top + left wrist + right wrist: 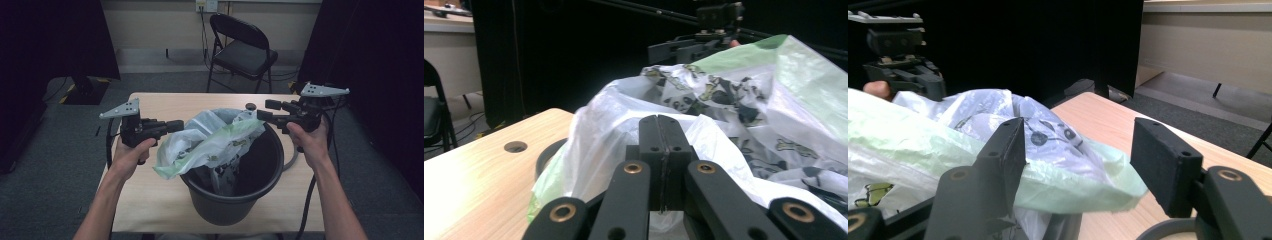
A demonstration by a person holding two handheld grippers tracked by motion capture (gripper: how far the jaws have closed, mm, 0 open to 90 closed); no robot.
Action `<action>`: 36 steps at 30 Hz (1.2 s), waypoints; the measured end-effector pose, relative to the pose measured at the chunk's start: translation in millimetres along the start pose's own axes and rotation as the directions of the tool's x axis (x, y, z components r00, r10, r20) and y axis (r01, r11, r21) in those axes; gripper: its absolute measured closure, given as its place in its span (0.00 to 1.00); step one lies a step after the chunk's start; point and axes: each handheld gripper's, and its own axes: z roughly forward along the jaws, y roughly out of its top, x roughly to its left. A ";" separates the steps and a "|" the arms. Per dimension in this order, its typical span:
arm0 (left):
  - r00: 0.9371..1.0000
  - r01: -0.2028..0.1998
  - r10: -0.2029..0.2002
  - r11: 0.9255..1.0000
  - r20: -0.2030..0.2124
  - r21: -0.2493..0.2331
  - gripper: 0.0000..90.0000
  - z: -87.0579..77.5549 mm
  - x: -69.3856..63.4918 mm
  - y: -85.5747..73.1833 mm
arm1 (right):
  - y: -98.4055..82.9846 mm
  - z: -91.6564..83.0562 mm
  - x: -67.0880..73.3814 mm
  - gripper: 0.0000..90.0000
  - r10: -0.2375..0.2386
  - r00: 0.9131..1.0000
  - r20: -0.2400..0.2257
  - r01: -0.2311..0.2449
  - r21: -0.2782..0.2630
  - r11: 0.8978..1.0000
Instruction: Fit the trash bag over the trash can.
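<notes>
Plastic bag (215,140) hung over the black bucket (260,175), pinched by the left gripper (663,131); the right gripper (1078,155) stood released around its edge.

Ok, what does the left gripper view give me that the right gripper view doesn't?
Left gripper view: left fingers shut on the plastic bag, a round hole in the table, a folding chair. Right gripper view: right fingers apart with the bag's green edge between them, the bucket's grey handle. Both: the printed bag and the wooden tabletop.
</notes>
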 end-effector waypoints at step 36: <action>0.998 0.024 -0.022 0.999 -0.052 0.040 0.64 36.9 18.6 26.2 | -2.0 8.6 0.5 0.44 0.005 1.000 -0.025 -0.005 0.020 1.000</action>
